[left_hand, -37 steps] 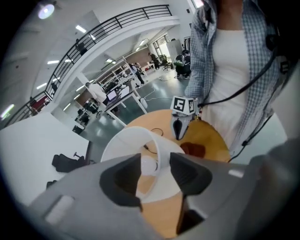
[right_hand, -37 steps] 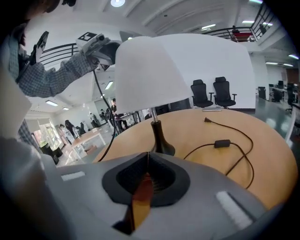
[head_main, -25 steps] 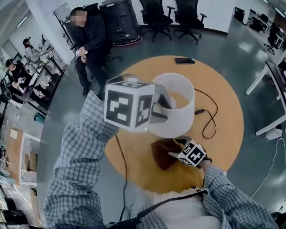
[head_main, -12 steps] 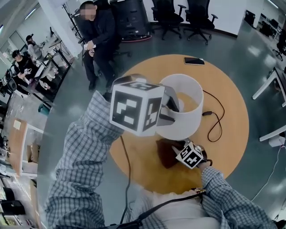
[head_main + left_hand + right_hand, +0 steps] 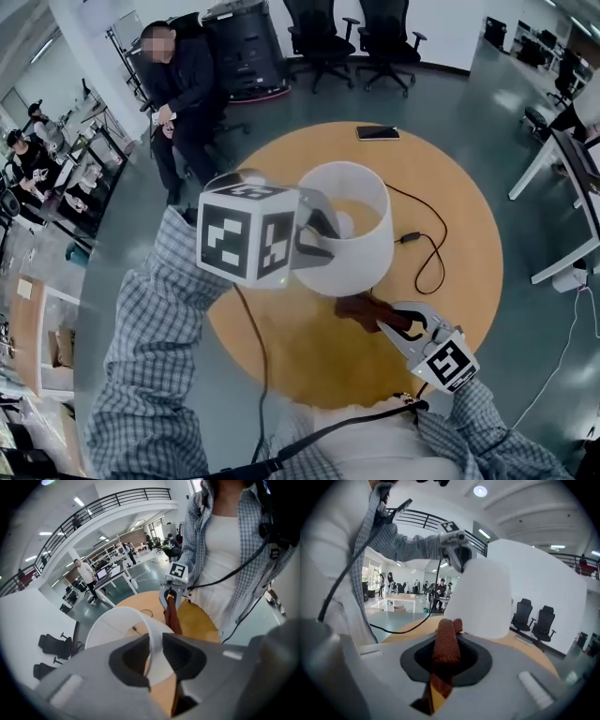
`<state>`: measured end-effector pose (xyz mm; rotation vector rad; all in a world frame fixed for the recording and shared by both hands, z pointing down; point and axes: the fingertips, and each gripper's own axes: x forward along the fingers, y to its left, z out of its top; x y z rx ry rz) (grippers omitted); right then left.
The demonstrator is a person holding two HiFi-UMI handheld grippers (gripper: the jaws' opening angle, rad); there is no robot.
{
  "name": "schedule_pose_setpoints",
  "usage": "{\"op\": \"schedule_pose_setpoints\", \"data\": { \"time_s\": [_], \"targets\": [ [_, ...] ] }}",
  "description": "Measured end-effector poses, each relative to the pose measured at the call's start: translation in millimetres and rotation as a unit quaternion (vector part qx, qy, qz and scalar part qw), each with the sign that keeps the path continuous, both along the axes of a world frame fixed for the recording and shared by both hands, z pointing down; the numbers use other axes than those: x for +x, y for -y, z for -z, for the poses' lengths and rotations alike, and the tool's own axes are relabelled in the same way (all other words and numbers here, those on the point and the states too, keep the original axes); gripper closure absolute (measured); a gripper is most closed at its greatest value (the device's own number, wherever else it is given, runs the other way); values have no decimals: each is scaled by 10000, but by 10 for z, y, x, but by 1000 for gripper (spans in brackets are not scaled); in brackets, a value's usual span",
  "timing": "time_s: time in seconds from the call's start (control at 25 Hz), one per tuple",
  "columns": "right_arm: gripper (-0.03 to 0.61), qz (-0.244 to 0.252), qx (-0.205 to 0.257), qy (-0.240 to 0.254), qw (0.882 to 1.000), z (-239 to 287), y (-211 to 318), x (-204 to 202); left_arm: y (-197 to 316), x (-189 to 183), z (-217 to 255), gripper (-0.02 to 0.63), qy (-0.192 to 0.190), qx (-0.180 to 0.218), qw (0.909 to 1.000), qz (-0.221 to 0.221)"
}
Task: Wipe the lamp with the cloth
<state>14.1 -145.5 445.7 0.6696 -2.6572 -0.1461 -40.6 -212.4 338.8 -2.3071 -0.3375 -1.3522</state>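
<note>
The lamp (image 5: 349, 246) stands near the middle of the round bench (image 5: 281, 352), and its cable (image 5: 428, 255) trails toward the bench's right edge. The left tool (image 5: 155, 654) is nearly closed on the near rim of the white shade, with one jaw inside the wall and one outside. The right tool (image 5: 445, 658) has just been closing its jaws and now pinches the brown cloth (image 5: 445, 641). The cloth is bunched into a roll, held above the bench's near edge and just below the shade.

The shade looks thin, light and easy to dent, so the rim grip should only steady it, not squeeze it. A hard push from the cloth could tilt the whole lamp, and the smooth wall may slip between the pads. The cloth is soft and limp. Gripping it by the bunched end is sound, provided a loose fold stays free ahead of the jaws to meet the shade.
</note>
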Motion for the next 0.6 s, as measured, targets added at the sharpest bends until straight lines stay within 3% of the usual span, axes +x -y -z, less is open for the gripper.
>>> {"op": "schedule_pose_setpoints", "data": {
  "time_s": [0.16, 0.32, 0.6],
  "targets": [
    [535, 29, 833, 180, 9964, 743, -53, 154, -16, -6, 14, 538, 225, -134, 9997, -14],
    [535, -473, 838, 697, 9929, 1203, 125, 257, 10, 30, 14, 555, 379, -412, 9984, 44],
    [535, -289, 1129, 785, 9901, 1575, 410, 112, 19, 3, 49, 563, 560, -900, 9942, 193]
  ]
}}
